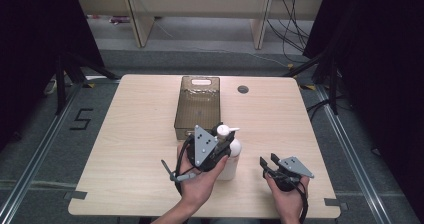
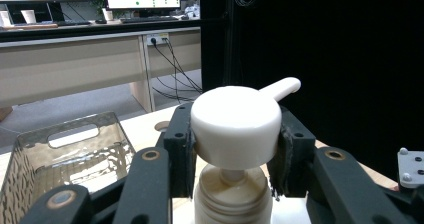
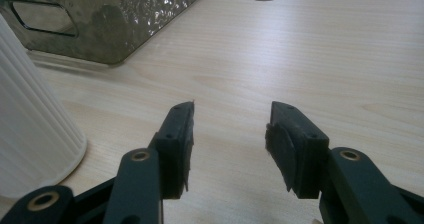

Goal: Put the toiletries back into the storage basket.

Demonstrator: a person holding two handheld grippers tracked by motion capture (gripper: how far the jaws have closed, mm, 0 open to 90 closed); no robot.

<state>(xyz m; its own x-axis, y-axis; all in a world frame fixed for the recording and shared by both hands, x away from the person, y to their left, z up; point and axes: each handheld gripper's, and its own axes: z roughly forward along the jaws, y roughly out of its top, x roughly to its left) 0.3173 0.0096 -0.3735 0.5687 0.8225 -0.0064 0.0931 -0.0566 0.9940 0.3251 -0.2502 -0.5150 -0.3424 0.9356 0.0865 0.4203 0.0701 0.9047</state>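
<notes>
A white pump bottle (image 1: pixel 232 160) stands upright on the wooden table (image 1: pixel 135 134), just in front of the bin. My left gripper (image 1: pixel 221 134) comes at it from the left, and in the left gripper view (image 2: pixel 235 149) its two black pads (image 2: pixel 181 144) press on either side of the round white pump head (image 2: pixel 235 119), whose spout points away to the right. Below the head the bottle's neck (image 2: pixel 232 196) shows. My right gripper (image 1: pixel 267 160) rests near the front right of the table, open (image 3: pixel 231 134) with bare tabletop between its jaws. The bottle's ribbed side (image 3: pixel 30 134) stands to its left.
A clear brownish plastic bin (image 1: pixel 197 104) with handle cut-outs sits at the middle of the table, behind the bottle; it looks empty (image 2: pixel 60 159). A round cable hole (image 1: pixel 243 89) lies at the back right of it. Desks and cables stand beyond the table.
</notes>
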